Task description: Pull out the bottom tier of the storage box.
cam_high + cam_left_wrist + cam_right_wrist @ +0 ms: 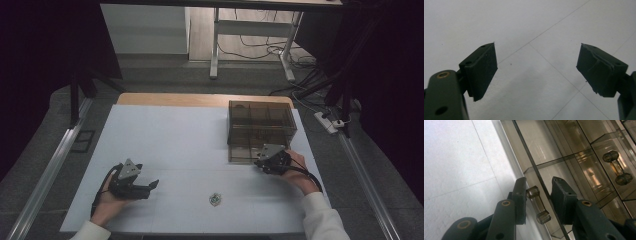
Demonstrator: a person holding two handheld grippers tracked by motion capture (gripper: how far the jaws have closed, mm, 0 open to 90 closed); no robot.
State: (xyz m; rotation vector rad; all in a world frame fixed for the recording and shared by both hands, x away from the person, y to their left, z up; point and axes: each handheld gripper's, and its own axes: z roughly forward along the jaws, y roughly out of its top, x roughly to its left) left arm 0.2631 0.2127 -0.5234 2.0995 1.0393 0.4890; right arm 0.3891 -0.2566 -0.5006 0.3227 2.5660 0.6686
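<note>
Down near the front edge of the table [165, 130], between my two hands, a small round badge [215, 199] lies flat on the white top. Nothing touches it, and white top lies bare all around it.

My left hand [107, 202] comes in near the front left corner. It holds the left gripper [145, 186] low over the table, tipped on its side and pointing right, toward the badge. In the left gripper view its two black jaws stand wide apart with bare white table between them. The whole left half of the table is free room to move in, back to the far edge.

My right hand [298, 172] sits near the right edge, with the wrist bent so the right gripper [263, 161] points left and away from me. It is right up against the front wall of the brown see-through box [261, 131]. In the right gripper view the jaws are a little apart, one on each side of the small clear handle [538, 205], and I cannot tell if they press it.

The box stands at the far right corner, close to the right edge. Inside it thin walls split it into parts. Past the far edge is grey floor with a desk frame [250, 40] and cables [305, 80].
</note>
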